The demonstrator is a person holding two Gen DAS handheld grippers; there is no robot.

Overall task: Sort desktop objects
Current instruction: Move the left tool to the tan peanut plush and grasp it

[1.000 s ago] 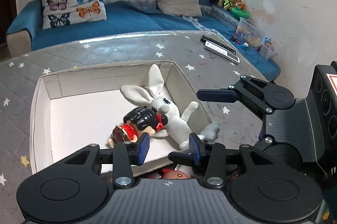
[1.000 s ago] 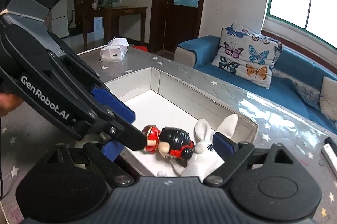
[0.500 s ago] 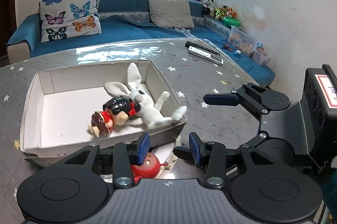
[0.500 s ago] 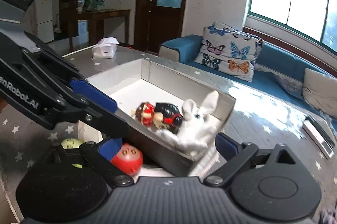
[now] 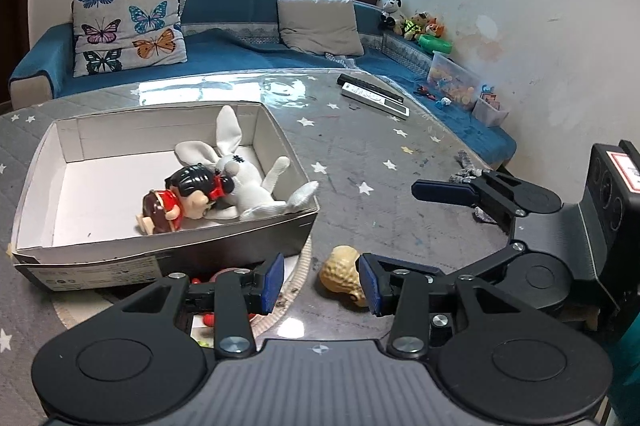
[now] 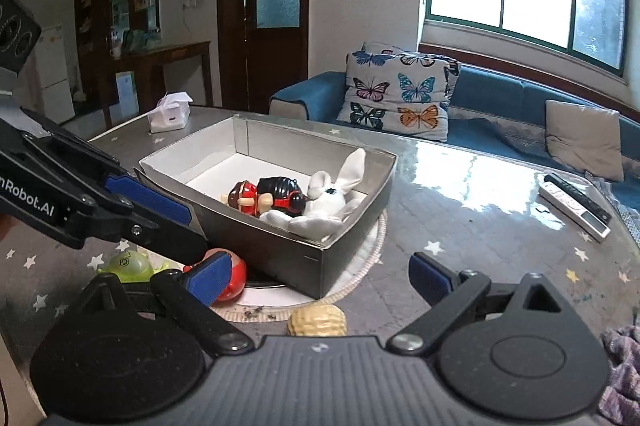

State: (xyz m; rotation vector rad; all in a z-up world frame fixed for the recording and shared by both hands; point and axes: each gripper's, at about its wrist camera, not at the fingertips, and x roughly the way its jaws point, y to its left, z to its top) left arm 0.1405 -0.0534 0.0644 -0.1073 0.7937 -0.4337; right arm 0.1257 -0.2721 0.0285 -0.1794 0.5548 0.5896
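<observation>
Both grippers sit open and empty: left gripper (image 5: 321, 282) moderately parted, right gripper (image 6: 320, 278) spread wide. Since a second ago they've pulled back from the box (image 5: 168, 250), so it's farther off now. That uncovers a yellow ridged toy (image 5: 345, 276) on the table (image 5: 400, 154) right by the left gripper's right finger, plus a red ball (image 6: 234, 276) at the box's foot. White bunny (image 5: 250, 182) and red doll (image 5: 178, 202) lie inside the box.
</observation>
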